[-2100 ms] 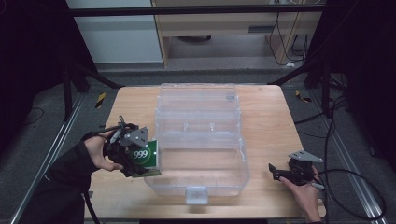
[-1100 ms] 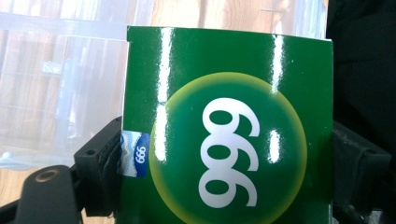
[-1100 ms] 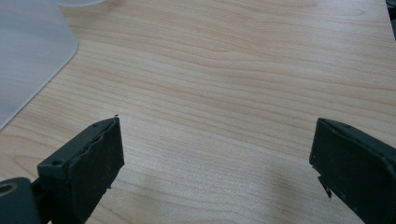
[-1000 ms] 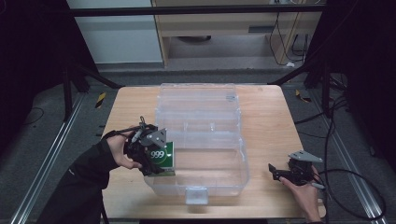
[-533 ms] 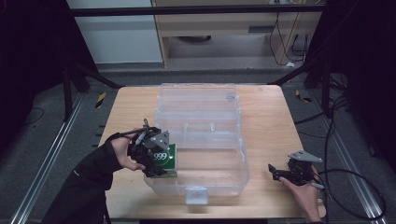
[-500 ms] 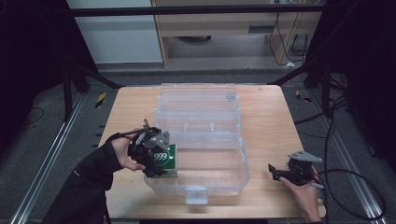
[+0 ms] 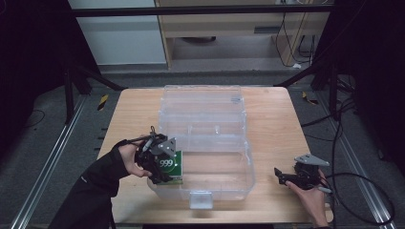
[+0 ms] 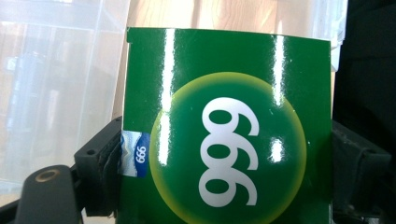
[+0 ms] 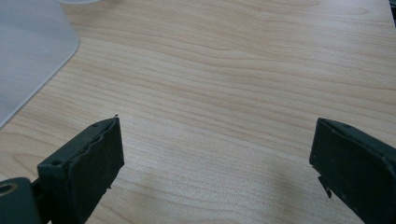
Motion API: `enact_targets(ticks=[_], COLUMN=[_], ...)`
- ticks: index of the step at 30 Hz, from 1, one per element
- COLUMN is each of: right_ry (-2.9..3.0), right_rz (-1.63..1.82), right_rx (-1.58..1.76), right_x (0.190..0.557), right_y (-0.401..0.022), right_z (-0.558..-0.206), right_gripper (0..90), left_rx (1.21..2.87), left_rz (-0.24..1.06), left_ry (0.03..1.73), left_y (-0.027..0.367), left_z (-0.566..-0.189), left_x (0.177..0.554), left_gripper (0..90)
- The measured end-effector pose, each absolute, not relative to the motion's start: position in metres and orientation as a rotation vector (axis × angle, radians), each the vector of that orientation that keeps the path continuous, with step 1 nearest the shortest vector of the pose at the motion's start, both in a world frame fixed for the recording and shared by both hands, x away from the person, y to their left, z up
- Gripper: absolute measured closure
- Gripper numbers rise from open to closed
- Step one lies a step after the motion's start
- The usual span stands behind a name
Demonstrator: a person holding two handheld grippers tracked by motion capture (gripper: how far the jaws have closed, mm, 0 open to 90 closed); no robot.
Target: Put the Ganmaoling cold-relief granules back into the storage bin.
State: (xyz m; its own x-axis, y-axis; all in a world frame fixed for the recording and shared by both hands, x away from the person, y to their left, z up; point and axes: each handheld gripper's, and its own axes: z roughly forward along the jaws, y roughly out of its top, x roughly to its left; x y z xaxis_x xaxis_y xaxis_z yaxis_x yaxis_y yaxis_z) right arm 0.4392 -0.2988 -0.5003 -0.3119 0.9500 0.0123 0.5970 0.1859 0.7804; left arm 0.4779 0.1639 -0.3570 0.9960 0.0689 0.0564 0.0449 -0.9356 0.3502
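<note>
Left tongs [image 7: 165,164] are clamped on a green box [image 7: 172,164] printed with "999": in the left gripper view the two black jaws press its two side edges, about half closed, with the glossy face of the green box [image 8: 229,126] turned toward the camera. Seen from the high view, the box hangs at the left end of the clear plastic bin [image 7: 239,183], right at its near-left wall, and I cannot tell whether its lower edge is over the rim or just outside it. Right tongs [image 7: 286,177] rest near the right front corner of the worktop [image 7: 277,119], well apart from the bin, their jaws wide and holding nothing; the right gripper view has bare wood between them. The likely trouble is at the rim: if the box goes down while partly outside the wall, its bottom corner could catch the clear edge and tilt in the grip, or push the light bin across the wood, since nothing steadies it. The slick cardboard is held only by its narrow edges, so a knock might also twist it free early and drop it outside.
</note>
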Motion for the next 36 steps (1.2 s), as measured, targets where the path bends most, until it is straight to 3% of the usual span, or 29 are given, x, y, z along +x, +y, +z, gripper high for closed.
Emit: enact_targets(ticks=[36], right_ry=[1.992], right_rz=[0.956], right_rx=[1.443], right_x=[0.439], right_y=[-0.298], right_z=[-0.501], right_gripper=[2.7], left_rx=[2.78], left_rz=[0.075], left_ry=[0.126], left_y=[0.164], left_z=[-0.394], left_x=[0.48], left_gripper=[14.5])
